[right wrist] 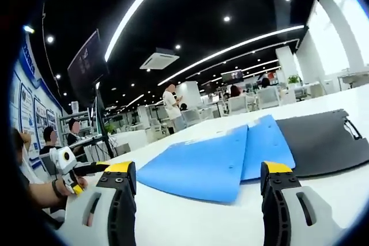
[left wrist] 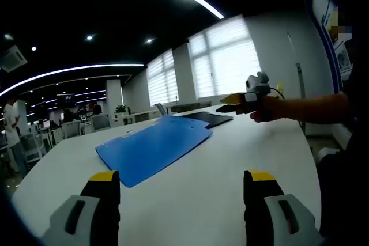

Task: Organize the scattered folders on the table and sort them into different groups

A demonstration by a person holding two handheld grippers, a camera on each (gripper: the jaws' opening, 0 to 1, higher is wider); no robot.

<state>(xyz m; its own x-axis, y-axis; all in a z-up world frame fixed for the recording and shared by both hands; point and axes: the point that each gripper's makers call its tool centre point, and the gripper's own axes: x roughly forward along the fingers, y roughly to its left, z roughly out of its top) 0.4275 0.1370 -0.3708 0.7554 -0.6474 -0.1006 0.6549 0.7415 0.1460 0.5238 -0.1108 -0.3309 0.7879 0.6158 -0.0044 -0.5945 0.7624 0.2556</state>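
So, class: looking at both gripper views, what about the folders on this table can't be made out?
- Black folder, left gripper view: distant, partly behind the blue folder; details unreadable.
- Black folder, right gripper view: right end cut by the edge.
- Lower blue folder, right gripper view: overlapped by the upper blue folder.

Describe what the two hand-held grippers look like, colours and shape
Each hand-held gripper, left and right, has two chunky jaws: grey plastic bodies with a dark slot, black inner faces and yellow tips. In the left gripper view the right one appears again, with a yellow tip, black body and a whitish fitting on top. A strap circles the wrist.
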